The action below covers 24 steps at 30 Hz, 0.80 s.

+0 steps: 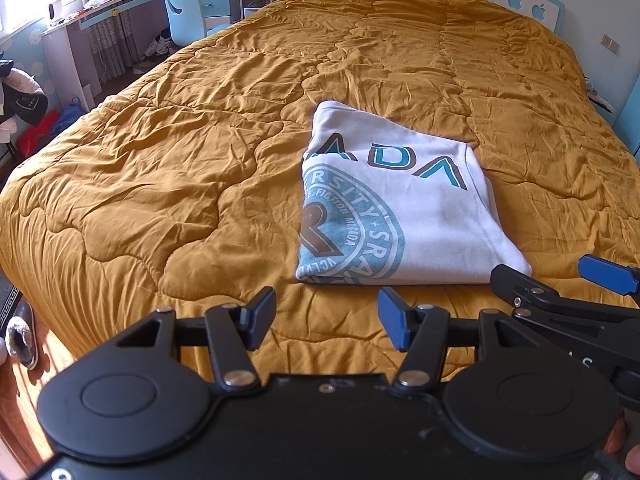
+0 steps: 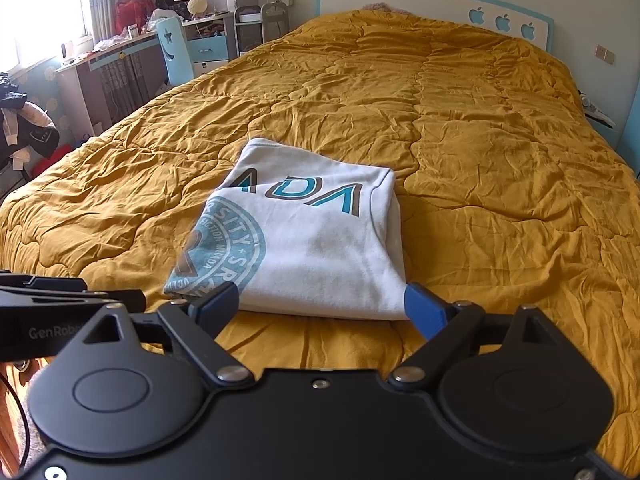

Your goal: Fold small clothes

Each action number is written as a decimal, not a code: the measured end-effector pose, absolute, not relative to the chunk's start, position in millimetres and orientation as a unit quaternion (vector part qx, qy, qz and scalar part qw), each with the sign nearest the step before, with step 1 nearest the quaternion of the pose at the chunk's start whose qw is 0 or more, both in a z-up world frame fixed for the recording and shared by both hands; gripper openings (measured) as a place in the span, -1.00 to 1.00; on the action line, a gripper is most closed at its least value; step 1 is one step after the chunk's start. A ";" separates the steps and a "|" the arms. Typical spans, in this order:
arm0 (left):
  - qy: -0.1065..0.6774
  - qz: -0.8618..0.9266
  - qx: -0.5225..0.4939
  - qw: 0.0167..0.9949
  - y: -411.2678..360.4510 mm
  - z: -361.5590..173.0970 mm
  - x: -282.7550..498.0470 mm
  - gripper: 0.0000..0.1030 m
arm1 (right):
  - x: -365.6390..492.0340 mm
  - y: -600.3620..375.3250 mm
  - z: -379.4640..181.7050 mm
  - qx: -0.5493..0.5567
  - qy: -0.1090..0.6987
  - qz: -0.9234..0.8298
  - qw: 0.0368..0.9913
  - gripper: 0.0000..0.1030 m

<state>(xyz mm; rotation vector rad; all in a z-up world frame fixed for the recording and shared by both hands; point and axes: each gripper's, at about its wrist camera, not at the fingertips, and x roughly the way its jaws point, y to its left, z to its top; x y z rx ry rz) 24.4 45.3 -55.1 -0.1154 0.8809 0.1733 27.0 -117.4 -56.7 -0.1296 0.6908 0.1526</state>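
Note:
A white sweatshirt (image 1: 400,208) (image 2: 320,240) with teal and brown print lies folded into a rectangle on the mustard quilt (image 1: 180,160) (image 2: 500,200). My left gripper (image 1: 328,318) hovers open over bare quilt just short of the garment's near left corner, with nothing between its blue pads. My right gripper (image 2: 320,296) stands wide open at the garment's near edge, one fingertip by each near corner, and the pads do not press the cloth. In the left wrist view the right gripper (image 1: 560,276) shows at the garment's near right corner. The left gripper's fingers (image 2: 120,298) reach in from the left edge of the right wrist view.
The quilted bed fills most of both views, with a white and blue headboard (image 1: 516,0) (image 2: 500,20) at the far end. A desk with clutter (image 1: 100,12) and a blue chair (image 1: 184,4) stand beyond the left side. Clothes (image 1: 20,100) and slippers (image 1: 20,336) lie at the left.

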 end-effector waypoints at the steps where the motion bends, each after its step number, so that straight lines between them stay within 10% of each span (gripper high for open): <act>1: 0.426 0.084 -0.055 0.899 45.4 -55.3 24.7 0.16 | 27.2 -117.5 -56.6 -0.063 0.338 0.074 0.936 0.77; 24: 0.431 0.087 -0.050 0.897 44.9 -56.7 26.4 0.16 | 28.0 -118.3 -55.3 -0.067 0.337 0.074 0.936 0.78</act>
